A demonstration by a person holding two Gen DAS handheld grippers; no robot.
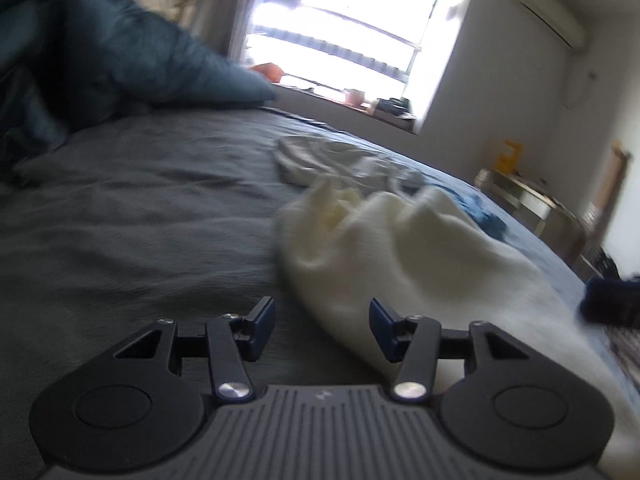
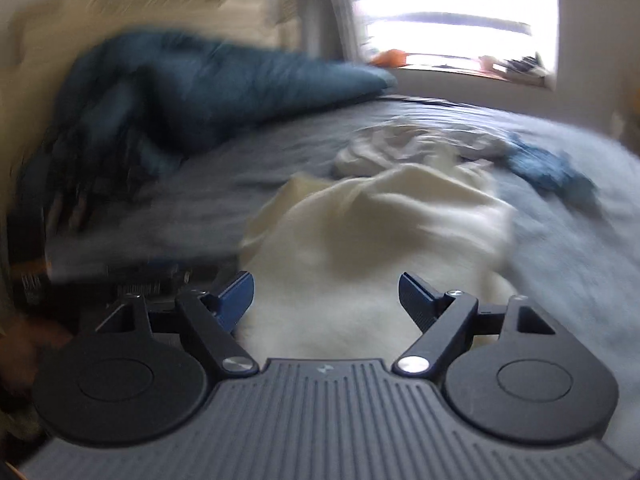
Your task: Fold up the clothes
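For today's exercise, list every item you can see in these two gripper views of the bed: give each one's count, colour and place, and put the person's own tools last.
Bed cover: one, grey-blue, filling the lower scene.
Cream garment: one, off-white, crumpled just ahead of both grippers.
Pale grey garment: one, light grey, rumpled behind the cream one.
Small blue garment: one, blue, right of the grey one.
Teal duvet: one, dark teal, heaped at the bed's far left.
Window: one, bright, in the far wall, with small items on its sill.
Air conditioner: one, white, high on the right wall.
Left gripper: one, black with blue fingers, open, nothing between them.
Right gripper: one, same colours, open over the cream garment.
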